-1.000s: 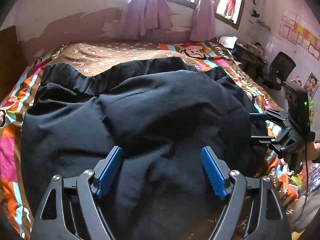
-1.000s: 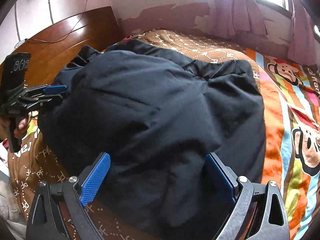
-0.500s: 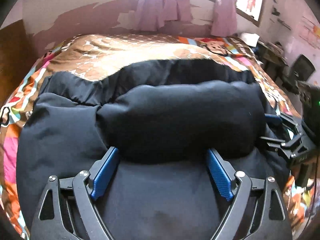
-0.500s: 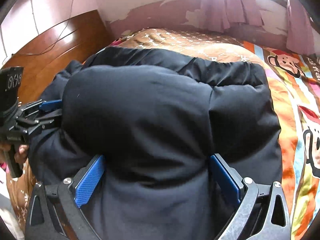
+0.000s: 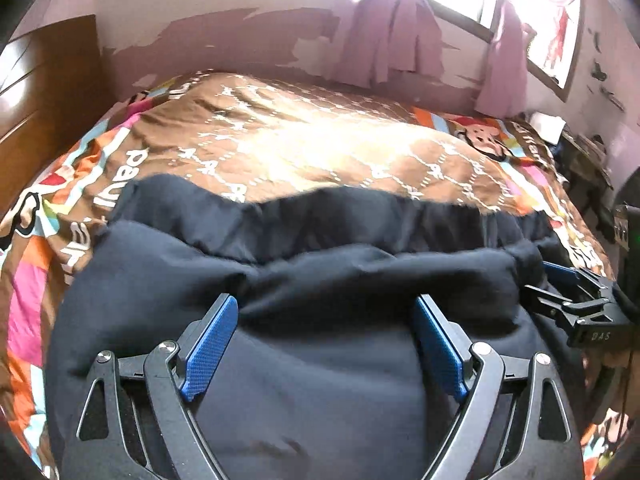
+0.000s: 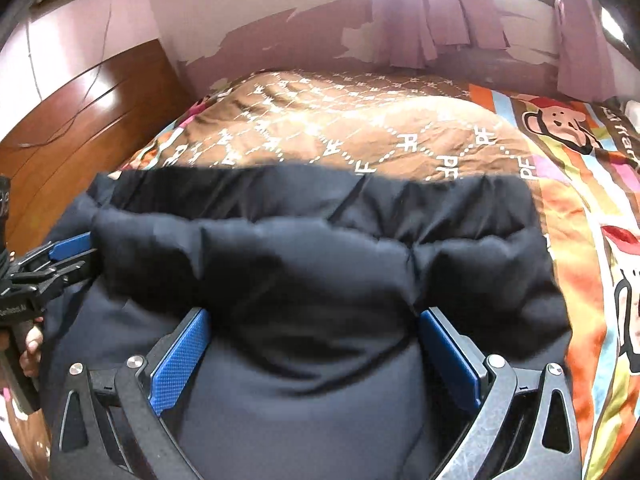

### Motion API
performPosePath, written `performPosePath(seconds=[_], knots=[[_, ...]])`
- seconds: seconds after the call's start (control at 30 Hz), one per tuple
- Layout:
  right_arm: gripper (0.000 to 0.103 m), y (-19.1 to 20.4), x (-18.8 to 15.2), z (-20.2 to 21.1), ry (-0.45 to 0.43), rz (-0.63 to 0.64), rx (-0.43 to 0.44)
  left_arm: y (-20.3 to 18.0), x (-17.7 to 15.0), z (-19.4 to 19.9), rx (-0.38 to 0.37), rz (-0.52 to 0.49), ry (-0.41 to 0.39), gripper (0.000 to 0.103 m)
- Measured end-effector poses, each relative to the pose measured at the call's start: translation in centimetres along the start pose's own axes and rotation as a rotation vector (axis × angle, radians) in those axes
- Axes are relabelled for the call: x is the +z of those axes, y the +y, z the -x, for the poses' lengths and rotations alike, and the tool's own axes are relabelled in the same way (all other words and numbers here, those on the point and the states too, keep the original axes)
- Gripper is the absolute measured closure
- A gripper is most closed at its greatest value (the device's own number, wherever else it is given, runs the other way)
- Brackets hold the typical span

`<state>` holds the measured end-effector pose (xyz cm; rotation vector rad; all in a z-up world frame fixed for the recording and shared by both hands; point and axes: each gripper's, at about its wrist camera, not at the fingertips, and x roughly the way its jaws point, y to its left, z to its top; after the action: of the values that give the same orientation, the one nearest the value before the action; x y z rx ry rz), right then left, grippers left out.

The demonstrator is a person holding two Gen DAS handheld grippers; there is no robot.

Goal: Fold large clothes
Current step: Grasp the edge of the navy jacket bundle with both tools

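Note:
A dark padded jacket [image 5: 320,380] lies across the near half of the bed, with a puffy fold rolled over toward its far hem. My left gripper [image 5: 324,304] hangs over the fold with its jaws wide. The roll bulges between the blue pads [image 5: 208,344], and no squeeze shows. In the right wrist view the jacket [image 6: 320,240] sits the same way inside my right gripper [image 6: 316,314], whose jaws are at their widest. Each gripper also shows in the other's view: the right gripper [image 5: 540,280] at the jacket's right end, the left gripper [image 6: 82,254] at its left end.
The bed carries a brown and striped cartoon bedspread [image 5: 320,140], bare beyond the jacket's hem. A wooden headboard [image 6: 80,120] stands on the left, and pink curtains [image 5: 392,40] hang at the window behind. A cluttered desk [image 5: 580,148] is at the far right. A hand [image 6: 30,344] holds the left gripper's handle.
Both grippers have moved forward over the jacket and their jaws have widened. The raised bulk of the jacket has come down into a lower roll, and more bedspread shows beyond it.

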<state>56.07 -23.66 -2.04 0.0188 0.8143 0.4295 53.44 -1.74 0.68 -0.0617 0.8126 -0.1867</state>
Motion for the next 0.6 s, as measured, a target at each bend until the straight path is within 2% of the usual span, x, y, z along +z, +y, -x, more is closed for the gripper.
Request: performPosePath(seconds=[0.1, 0.2, 0.4, 0.6], knots=[[0.000, -0.6, 0.9, -1.0, 0.015, -0.019, -0.026, 1.0, 0.1, -0.7, -0.011, 0.021, 0.009, 0.017], [0.000, -0.7, 1.0, -2.4, 0.060, -0.006, 0.005, 0.9, -0.3, -1.2, 0.005, 0.003, 0.002, 0.015], [0.000, -1.7, 1.0, -3.8, 0.070, -0.030, 0.045, 0.6, -0.3, -2.8, -0.002, 0.004, 0.033, 0.010], [0.000, -2.4, 0.1, -3.2, 0.003, -0.057, 0.092, 0.9, -1.3, -2.3, -0.039, 0.013, -0.024, 0.009]])
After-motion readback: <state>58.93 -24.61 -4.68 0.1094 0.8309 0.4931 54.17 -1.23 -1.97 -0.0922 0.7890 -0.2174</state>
